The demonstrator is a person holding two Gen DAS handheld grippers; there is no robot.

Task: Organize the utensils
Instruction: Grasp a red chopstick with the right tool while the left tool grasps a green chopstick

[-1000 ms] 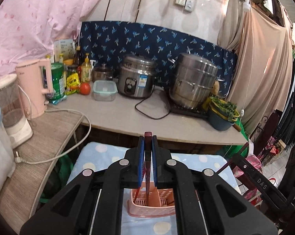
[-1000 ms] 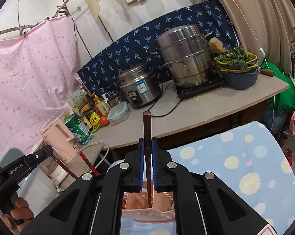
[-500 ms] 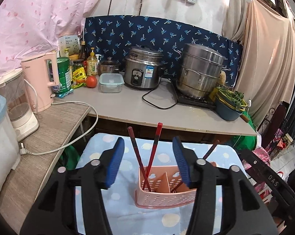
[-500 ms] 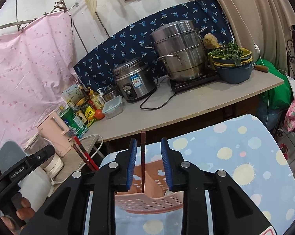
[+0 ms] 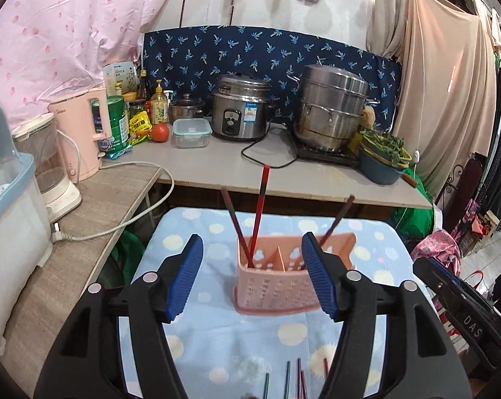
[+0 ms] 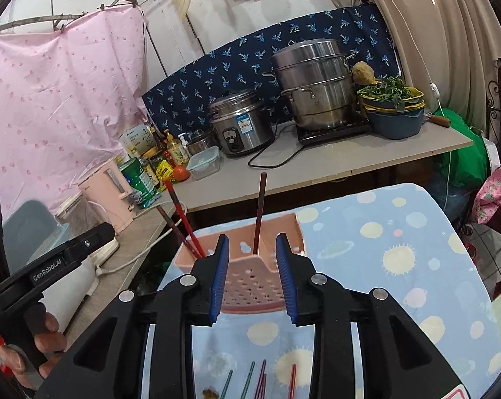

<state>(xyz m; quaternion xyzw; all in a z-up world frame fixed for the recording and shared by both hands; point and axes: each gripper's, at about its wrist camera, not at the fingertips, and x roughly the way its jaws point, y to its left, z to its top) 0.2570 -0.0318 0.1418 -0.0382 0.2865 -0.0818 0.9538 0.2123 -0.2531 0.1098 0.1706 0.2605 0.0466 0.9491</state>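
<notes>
My left gripper [image 5: 252,274] and right gripper [image 6: 252,274] are both opening, nothing between the pads. Three dark red chopsticks [image 5: 259,214] stand in the perforated pink plastic caddy [image 5: 277,291]. The loose thin coloured chopsticks [image 6: 250,382] on the spotted blue cloth [image 6: 400,266] look light, stiff and slippery; I'd pinch each mid-shaft.

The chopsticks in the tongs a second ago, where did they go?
Both tongs let go. The left tongs dropped theirs into the pink holder, the right tongs too; both are opening wider and backing away. Three chopsticks now lean in it. The holder and spare chopsticks on the cloth stayed put.
</notes>
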